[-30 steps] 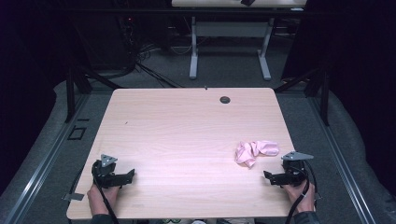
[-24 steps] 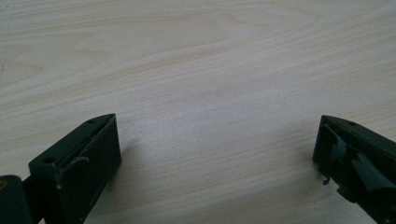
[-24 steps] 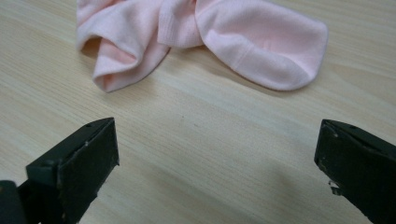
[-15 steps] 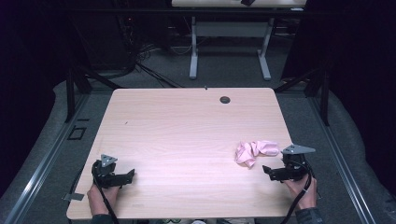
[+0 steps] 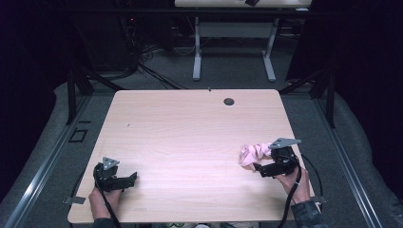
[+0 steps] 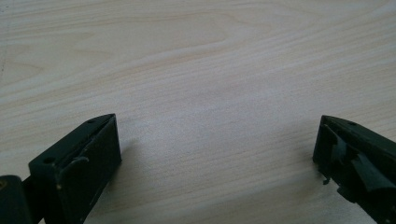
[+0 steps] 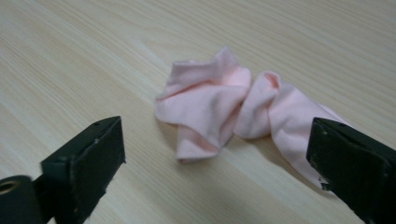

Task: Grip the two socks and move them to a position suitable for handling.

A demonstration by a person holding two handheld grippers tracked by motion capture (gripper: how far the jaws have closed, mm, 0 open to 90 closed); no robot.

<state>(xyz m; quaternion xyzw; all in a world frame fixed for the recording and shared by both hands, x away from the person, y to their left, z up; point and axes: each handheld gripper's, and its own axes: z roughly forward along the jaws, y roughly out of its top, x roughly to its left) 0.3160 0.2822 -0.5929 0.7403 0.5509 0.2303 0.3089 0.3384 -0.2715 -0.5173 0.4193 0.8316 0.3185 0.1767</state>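
A crumpled pink cloth (image 5: 251, 153) lies on the light wooden table (image 5: 190, 123) near its right edge. My right gripper (image 5: 258, 167) hovers just in front of it, lifted off the table, tips aimed at the cloth. In the right gripper view the cloth (image 7: 210, 105) lies ahead of the right gripper (image 7: 217, 140). Its jaws stand wide and have just been closing a little; they press on nothing, though one end of the cloth runs behind the right-hand jaw. My left gripper (image 5: 129, 179) rests at the near left of the table. The left gripper (image 6: 215, 135) is open over bare wood.
A small black grommet (image 5: 229, 101) sits near the table's far edge. Beyond the table stand the white legs of another desk (image 5: 196, 52) and loose cables on the dark floor (image 5: 152, 71). Metal rails run along both sides.
My right gripper has risen and moved forward and left, closer to the pink cloth. The left gripper and the cloth have stayed put.
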